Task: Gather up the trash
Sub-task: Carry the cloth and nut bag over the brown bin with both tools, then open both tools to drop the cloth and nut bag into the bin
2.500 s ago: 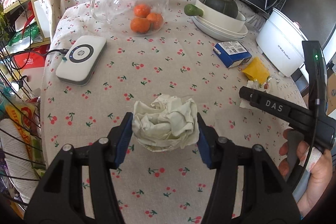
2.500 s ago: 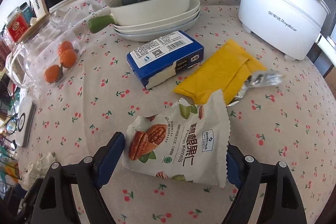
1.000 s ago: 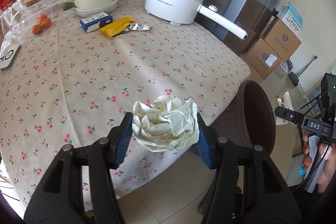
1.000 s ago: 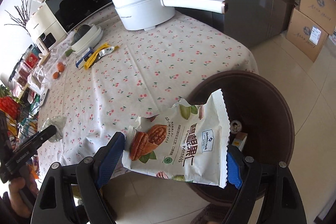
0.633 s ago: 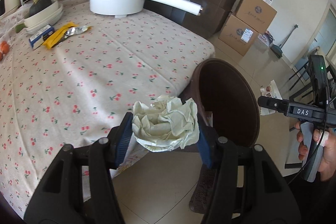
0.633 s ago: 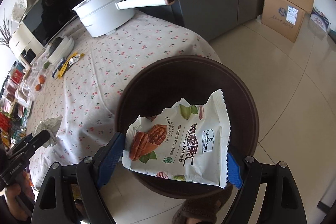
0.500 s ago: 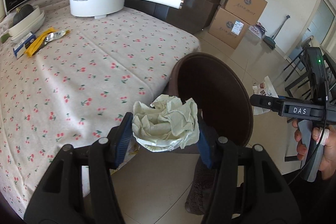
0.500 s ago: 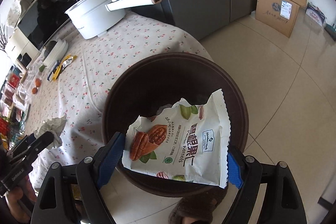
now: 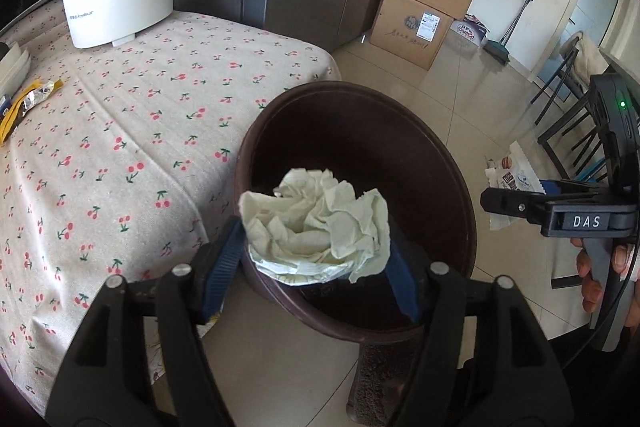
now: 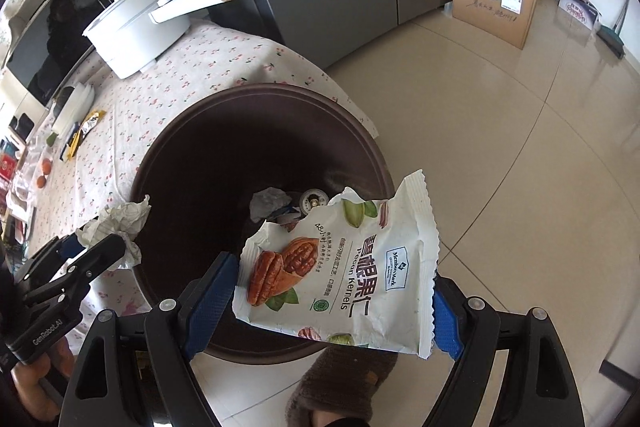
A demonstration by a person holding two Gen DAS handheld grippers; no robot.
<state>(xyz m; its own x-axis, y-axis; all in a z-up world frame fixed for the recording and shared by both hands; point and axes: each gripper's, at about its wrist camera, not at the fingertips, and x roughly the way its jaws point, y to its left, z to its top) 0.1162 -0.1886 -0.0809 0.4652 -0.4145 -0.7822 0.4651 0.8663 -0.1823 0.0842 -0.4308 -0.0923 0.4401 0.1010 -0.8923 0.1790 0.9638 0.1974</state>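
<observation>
Left gripper [image 9: 318,263] clamps the crumpled tissue [image 9: 318,223] over the brown bin's rim [image 9: 460,187]; right gripper [image 10: 324,291] pinches the pecan bag [image 10: 344,267] above the bin's near edge, open floor [image 10: 520,147] alongside.

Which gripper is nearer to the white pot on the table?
Left. The left gripper is at the bin's table-side rim; the right gripper is at the floor-side rim, farther from the white pot.

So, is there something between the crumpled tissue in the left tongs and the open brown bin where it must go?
Nothing visible blocks it. The crumpled tissue hangs in the left tongs over the brown bin's near rim, and the bin's mouth is open, with only earlier trash at the bottom.
</observation>
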